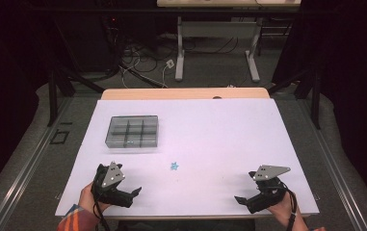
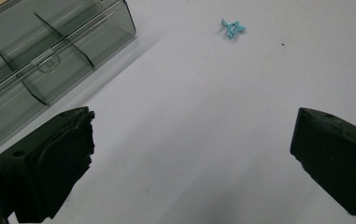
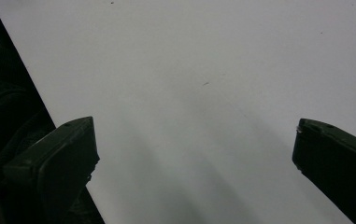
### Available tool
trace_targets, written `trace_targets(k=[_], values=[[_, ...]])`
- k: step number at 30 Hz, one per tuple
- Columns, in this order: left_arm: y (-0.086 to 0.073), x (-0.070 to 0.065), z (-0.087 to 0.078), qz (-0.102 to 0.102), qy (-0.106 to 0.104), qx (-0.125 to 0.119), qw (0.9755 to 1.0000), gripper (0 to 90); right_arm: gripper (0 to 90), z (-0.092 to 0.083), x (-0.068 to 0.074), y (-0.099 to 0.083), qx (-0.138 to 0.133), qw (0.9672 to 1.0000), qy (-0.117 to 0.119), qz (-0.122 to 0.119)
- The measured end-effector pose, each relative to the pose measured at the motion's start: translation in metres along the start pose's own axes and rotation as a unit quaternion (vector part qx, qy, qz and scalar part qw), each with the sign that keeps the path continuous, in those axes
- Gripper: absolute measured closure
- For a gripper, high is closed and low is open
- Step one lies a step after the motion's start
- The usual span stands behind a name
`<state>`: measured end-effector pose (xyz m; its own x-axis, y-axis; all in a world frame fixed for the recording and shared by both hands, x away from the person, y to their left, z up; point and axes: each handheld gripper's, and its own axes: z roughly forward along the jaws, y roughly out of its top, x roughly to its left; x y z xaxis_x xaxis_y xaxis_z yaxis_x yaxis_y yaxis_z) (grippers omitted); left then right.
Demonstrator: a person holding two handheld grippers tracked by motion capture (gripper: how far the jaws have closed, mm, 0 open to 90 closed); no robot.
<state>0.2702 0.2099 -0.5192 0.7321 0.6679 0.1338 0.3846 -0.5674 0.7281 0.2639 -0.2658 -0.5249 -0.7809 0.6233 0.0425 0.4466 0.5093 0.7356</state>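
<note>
A small light-blue star-shaped piece (image 1: 174, 166) lies on the white table top (image 1: 210, 134), near its middle front; it also shows in the left gripper view (image 2: 232, 28), far ahead of the jaws. A clear grey compartment box (image 1: 133, 131) sits at the back left, its lid closed (image 2: 40, 60). My left gripper (image 1: 134, 193) rests near the front left edge, open, with nothing between its jaws (image 2: 192, 154). My right gripper (image 1: 241, 198) rests near the front right edge, open and empty (image 3: 194, 154), over bare table.
The table's front edge runs just behind both grippers. Beyond the far edge stand a desk frame (image 1: 217, 43) and loose cables (image 1: 137, 62) on the floor. Dark curtains flank both sides.
</note>
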Motion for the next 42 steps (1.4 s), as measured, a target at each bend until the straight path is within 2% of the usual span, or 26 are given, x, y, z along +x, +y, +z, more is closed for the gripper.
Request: trace_targets(k=[19, 21, 26, 29, 33, 36, 42], values=[[0.000, 0.003, 0.002, -0.005, 0.008, 0.005, 0.9999, 0.0, 0.0, -0.001, -0.001, 0.001, 0.005, 1.0000, -0.003, 0.002], [0.002, 0.003, 0.002, -0.007, 0.007, 0.012, 0.9999, 0.0, 0.0, 0.001, -0.001, 0.000, -0.001, 1.0000, -0.002, 0.000], [0.005, 0.006, 0.004, -0.007, 0.009, 0.021, 0.9997, 0.0, 0.0, 0.000, -0.002, -0.001, 0.004, 1.0000, -0.004, 0.001], [0.005, 0.010, 0.007, -0.015, 0.008, 0.023, 0.9996, 0.0, 0.0, 0.000, -0.002, -0.001, -0.004, 1.0000, -0.007, 0.005], [0.008, 0.017, 0.008, -0.021, 0.009, 0.025, 0.9994, 0.0, 0.0, 0.000, -0.002, -0.001, 0.005, 1.0000, -0.002, 0.003], [0.012, 0.021, 0.010, -0.019, 0.010, 0.036, 0.9991, 0.0, 0.0, 0.001, -0.002, -0.001, 0.000, 1.0000, -0.005, 0.004], [0.016, 0.030, 0.013, -0.032, 0.001, 0.043, 0.9986, 0.0, 0.0, 0.001, -0.003, -0.001, 0.001, 1.0000, -0.005, 0.003]])
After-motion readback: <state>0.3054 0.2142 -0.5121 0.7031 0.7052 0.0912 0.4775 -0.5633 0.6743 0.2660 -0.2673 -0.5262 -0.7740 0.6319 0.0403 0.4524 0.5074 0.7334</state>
